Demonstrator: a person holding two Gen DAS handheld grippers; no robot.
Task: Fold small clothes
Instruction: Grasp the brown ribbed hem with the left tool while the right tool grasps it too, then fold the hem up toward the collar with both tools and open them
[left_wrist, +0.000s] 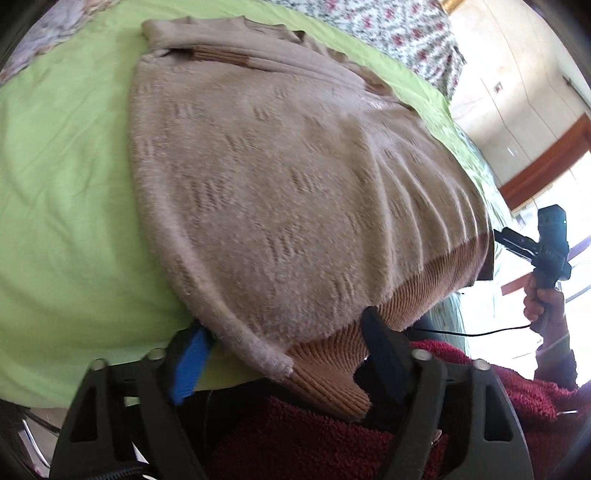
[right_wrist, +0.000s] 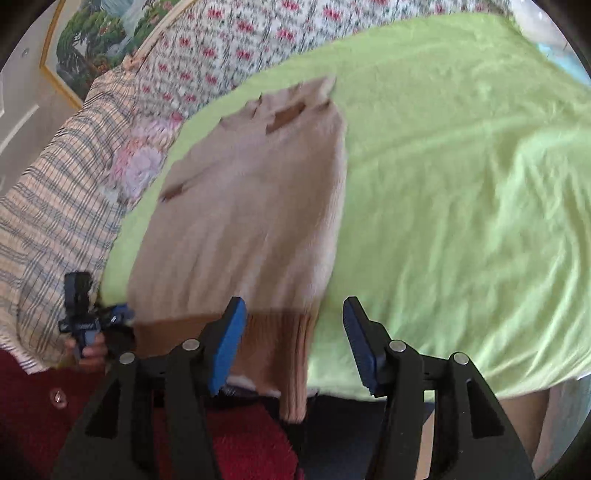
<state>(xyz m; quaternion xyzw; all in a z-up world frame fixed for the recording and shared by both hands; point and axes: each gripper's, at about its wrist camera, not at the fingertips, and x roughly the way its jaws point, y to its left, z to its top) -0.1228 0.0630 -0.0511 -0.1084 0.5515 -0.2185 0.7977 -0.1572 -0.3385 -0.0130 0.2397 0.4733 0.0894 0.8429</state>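
Observation:
A beige knit sweater (left_wrist: 277, 177) with a brown ribbed hem lies on a green sheet (left_wrist: 62, 206), its hem at the near edge and its collar far away. It also shows in the right wrist view (right_wrist: 251, 206). My left gripper (left_wrist: 284, 358) is open, its fingers on either side of the hem's near corner. My right gripper (right_wrist: 293, 343) is open, with the hem's right corner hanging between its fingers. The right gripper also shows in the left wrist view (left_wrist: 543, 247), and the left gripper in the right wrist view (right_wrist: 88, 321).
A floral bedspread (right_wrist: 229, 44) and a striped plaid cloth (right_wrist: 55, 206) lie beyond the sheet. A framed picture (right_wrist: 92, 40) hangs on the wall. The person's dark red fuzzy garment (left_wrist: 295, 443) is below the bed edge.

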